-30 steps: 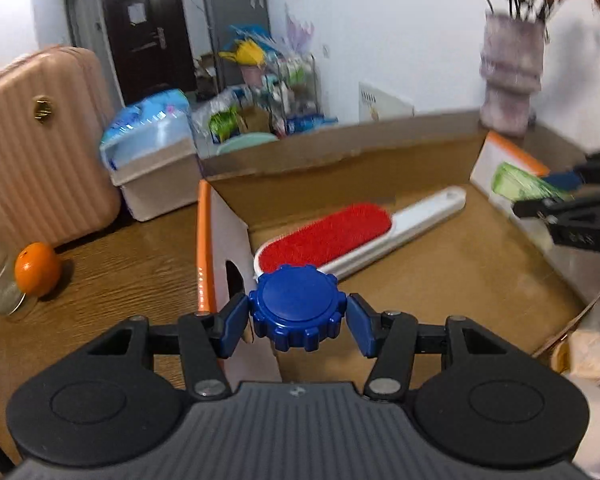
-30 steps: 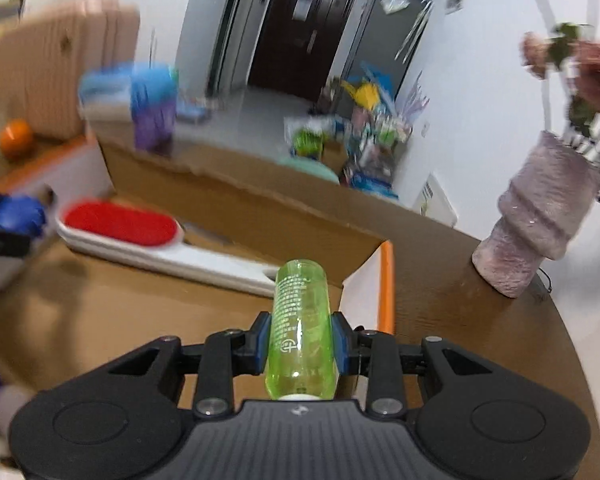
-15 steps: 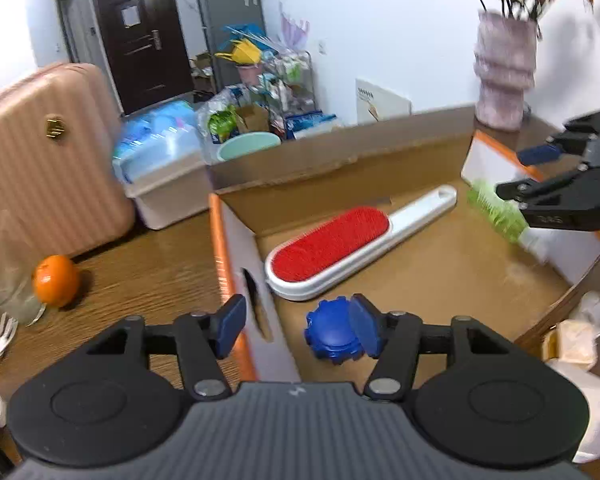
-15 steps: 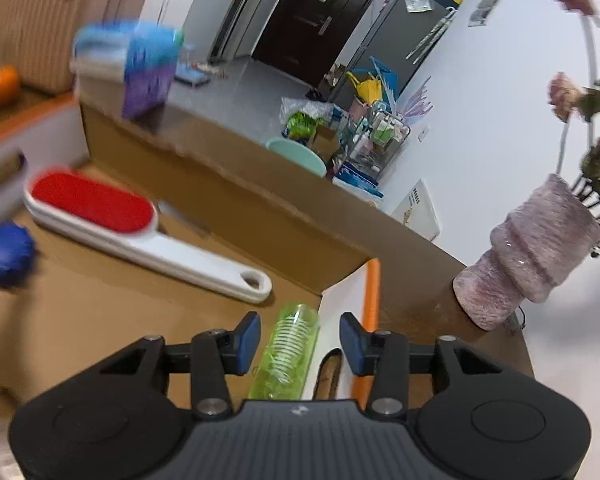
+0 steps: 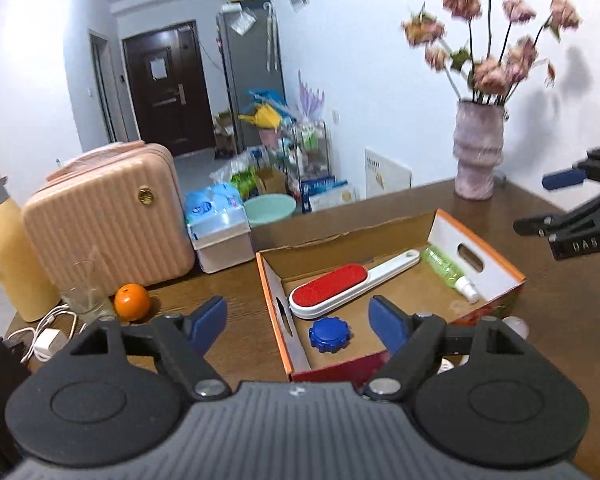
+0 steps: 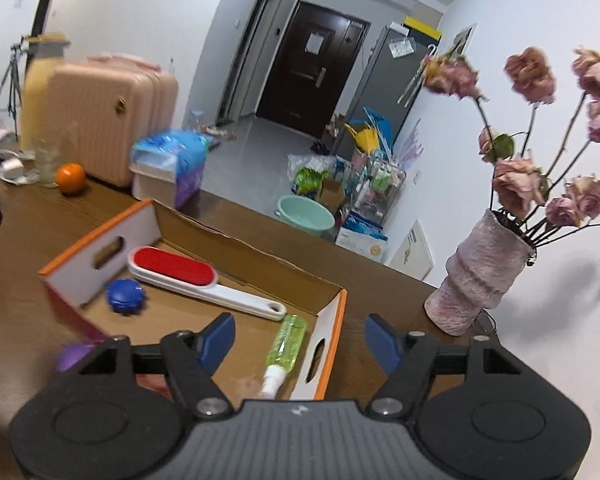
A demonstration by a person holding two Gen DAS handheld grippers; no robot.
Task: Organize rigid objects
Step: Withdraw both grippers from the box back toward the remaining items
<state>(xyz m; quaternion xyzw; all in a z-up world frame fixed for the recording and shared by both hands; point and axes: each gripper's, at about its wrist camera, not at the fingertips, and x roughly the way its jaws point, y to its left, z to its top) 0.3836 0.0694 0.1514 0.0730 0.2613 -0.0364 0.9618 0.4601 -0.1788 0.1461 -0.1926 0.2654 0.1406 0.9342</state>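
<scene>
An open cardboard box lies on the wooden table. Inside it lie a red-and-white lint brush, a blue ridged cap and a green spray bottle. My left gripper is open and empty, raised above and in front of the box. My right gripper is open and empty, raised above the box's right end; it also shows at the right edge of the left wrist view.
A pink vase with dried flowers stands beyond the box's right end. A pink suitcase, an orange, a glass, a tissue box and white cables are at the left.
Both grippers opened and let go: the blue cap and the green bottle now lie in the box. Both grippers then drew back and up, away from the box.
</scene>
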